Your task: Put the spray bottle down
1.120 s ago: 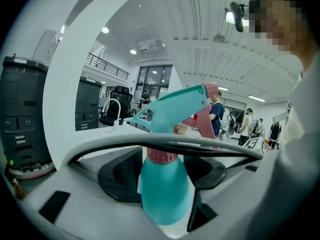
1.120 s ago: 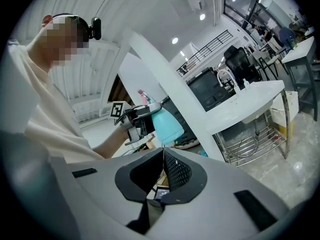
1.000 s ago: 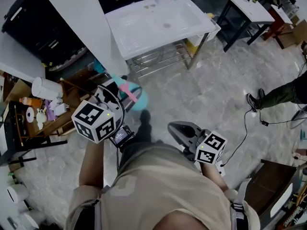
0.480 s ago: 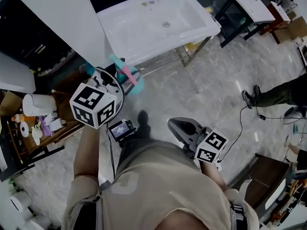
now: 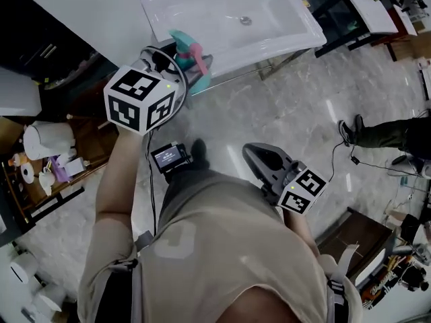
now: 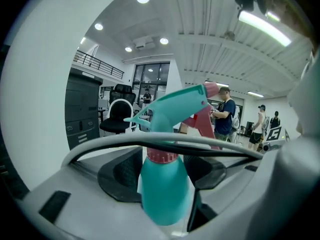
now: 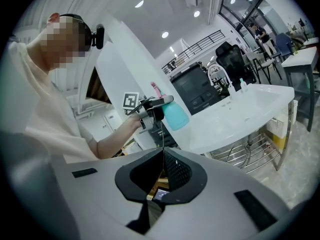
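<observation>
White basin (image 5: pixel 269 25), spray bottle (image 6: pixel 165 194) gripped in left hand-held gripper (image 5: pixel 187 73)

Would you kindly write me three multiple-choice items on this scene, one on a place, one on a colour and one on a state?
1. Where is the spray bottle?
A. between the left gripper's jaws
B. in the white sink
C. on the floor

2. What colour is the bottle's body?
A. yellow
B. teal
C. black

3. How do the right gripper's jaws stand?
A. closed on the bottle
B. wide apart
C. together, with nothing between them

Answers: 1 A, since the left gripper view shows the pads pressing on the bottle's sides; 2 B, since the body shows teal in both gripper views; 3 C, since the right gripper view shows the two pads meeting with nothing held.
</observation>
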